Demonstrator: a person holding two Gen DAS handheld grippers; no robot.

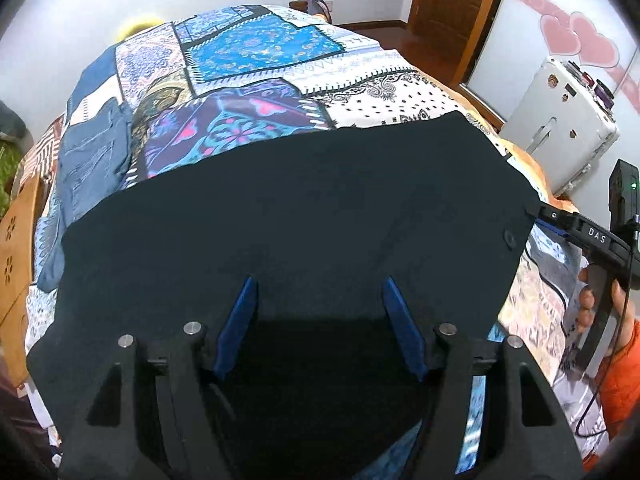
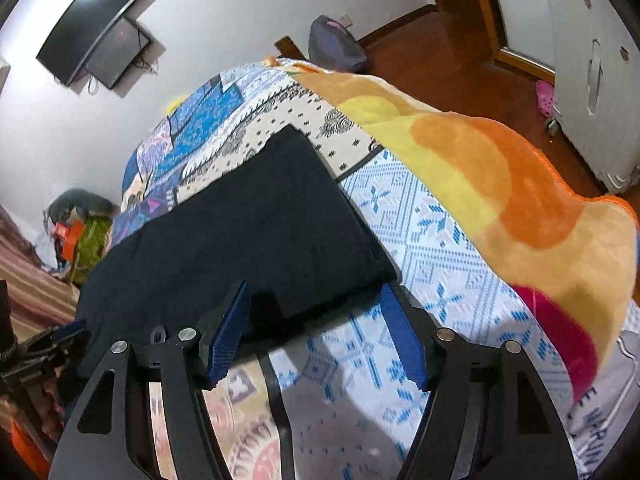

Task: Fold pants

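Note:
Dark navy pants point(image 1: 288, 208) lie folded flat on a patchwork bed cover; they also show in the right wrist view point(image 2: 240, 232). My left gripper point(image 1: 320, 284) is open, low over the pants' near part, its blue pads apart with fabric under them. My right gripper point(image 2: 316, 292) is open at the pants' near right corner, one pad on each side of that corner. In the left wrist view the right gripper point(image 1: 534, 212) shows at the pants' right edge, held by a hand.
The patchwork bed cover point(image 1: 256, 64) spans the bed. An orange and yellow blanket point(image 2: 500, 176) lies along the right side. Blue jeans point(image 1: 92, 148) lie at the left. A white suitcase point(image 1: 560, 120) stands on the wooden floor at the right.

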